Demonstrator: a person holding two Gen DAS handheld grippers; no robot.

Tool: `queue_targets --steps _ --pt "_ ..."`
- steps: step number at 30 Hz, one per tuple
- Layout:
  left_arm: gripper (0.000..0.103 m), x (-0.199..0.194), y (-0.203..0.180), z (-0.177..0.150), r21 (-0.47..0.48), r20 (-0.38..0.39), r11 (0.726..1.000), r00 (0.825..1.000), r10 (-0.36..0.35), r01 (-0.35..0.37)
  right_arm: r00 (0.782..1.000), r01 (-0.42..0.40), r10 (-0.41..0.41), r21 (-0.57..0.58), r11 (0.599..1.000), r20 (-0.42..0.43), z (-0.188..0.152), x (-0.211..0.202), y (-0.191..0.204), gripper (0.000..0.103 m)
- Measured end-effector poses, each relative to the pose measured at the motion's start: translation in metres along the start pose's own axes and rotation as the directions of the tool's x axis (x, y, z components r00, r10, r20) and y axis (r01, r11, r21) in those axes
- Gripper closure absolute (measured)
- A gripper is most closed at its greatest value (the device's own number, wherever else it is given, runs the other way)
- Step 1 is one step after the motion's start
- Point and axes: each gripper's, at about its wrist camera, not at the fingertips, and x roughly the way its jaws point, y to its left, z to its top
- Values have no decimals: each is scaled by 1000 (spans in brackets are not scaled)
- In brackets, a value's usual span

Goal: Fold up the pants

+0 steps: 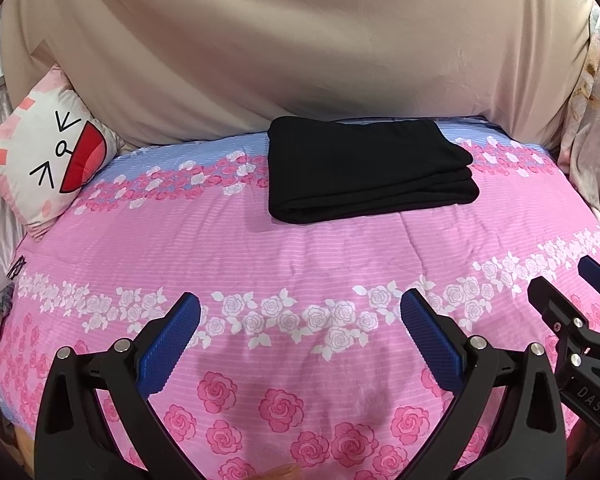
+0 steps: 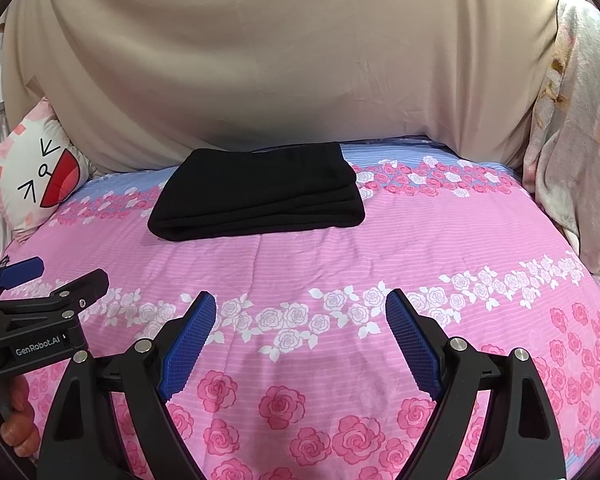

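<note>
Pants (image 1: 364, 168) lie folded in a compact black stack at far side of pink floral bedspread (image 1: 300, 248), folding looks done; left gripper (image 1: 300, 312) and right gripper (image 2: 300, 312) hover near edge, jaws apart, empty.

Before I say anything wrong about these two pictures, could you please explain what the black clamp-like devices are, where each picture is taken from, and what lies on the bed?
These are two handheld grippers, one in each of a person's hands, not a robot arm. Each carries a wide-angle camera looking forward along its blue-padded jaws. In the left camera's picture the left gripper fills the foreground; in the right camera's picture the right gripper does. Both stand open and hold nothing. Each view also catches the other gripper at its edge. Both look across a pink rose-patterned bedspread. On it, farther back, lie black pants, already folded into a neat stack. A cartoon cat-face cushion leans at the left, before a beige draped sheet.
</note>
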Motion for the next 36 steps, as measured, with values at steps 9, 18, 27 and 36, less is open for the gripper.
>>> queue_targets --steps 9,18,27,36 --pt "5 -1 -4 -1 20 3 1000 1000 1 -1 1000 3 -3 -1 1000 -1 0 1 2 18" --pt "5 4 -5 -2 26 -11 1000 1000 -3 4 1000 -1 1 -9 1000 -7 0 5 3 18" --pt "5 7 -6 -1 39 -11 999 1000 -10 10 1000 -5 5 -14 1000 -15 0 8 4 18" --pt "5 3 -9 -1 48 46 999 999 -26 24 1000 -11 10 -12 1000 -28 -5 12 3 18"
